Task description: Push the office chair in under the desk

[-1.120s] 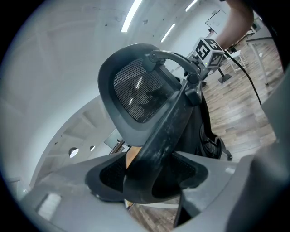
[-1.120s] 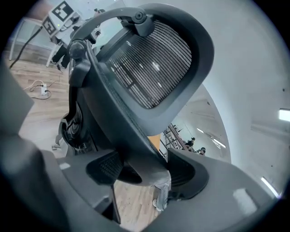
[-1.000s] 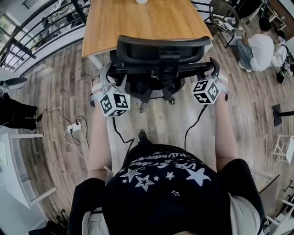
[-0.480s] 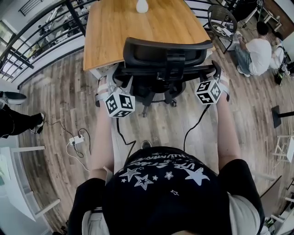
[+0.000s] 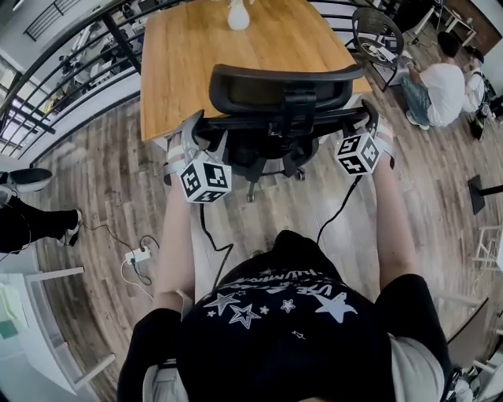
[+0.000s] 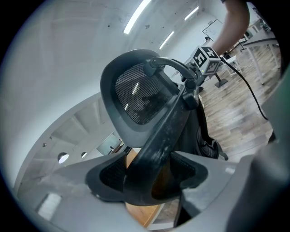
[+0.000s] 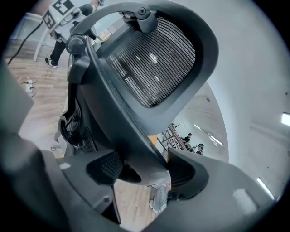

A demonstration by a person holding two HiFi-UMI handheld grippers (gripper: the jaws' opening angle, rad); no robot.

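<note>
1. Office chair (image 5: 279,94): it stands at the near edge of the desk (image 5: 204,55), back turned to the person; in the head view its back overlaps the desk edge; its seat is hidden beneath the back, so how far it sits under the desk cannot be told; only parts of the base (image 5: 267,169) show below.
2. Left gripper (image 5: 191,132): it is at the left end of the chair's back frame; in the left gripper view (image 6: 149,174) both pads (image 6: 111,174) press on a dark frame bar (image 6: 167,131), clamped tight; the bar hides most of the gap.
3. Right gripper (image 5: 368,119): it is at the right end of the frame; in the right gripper view (image 7: 145,170) the jaws stand wide, closed on the frame edge (image 7: 122,122); contact at the far pad (image 7: 183,174) is partly hidden by the frame.
4. White object (image 5: 238,14) on the desk: cut off by the top edge; not identifiable.
5. Surroundings: a power strip (image 5: 140,255) lies on the wood floor (image 5: 102,180) to the left; a seated person (image 5: 444,78) is at upper right, well apart.
</note>
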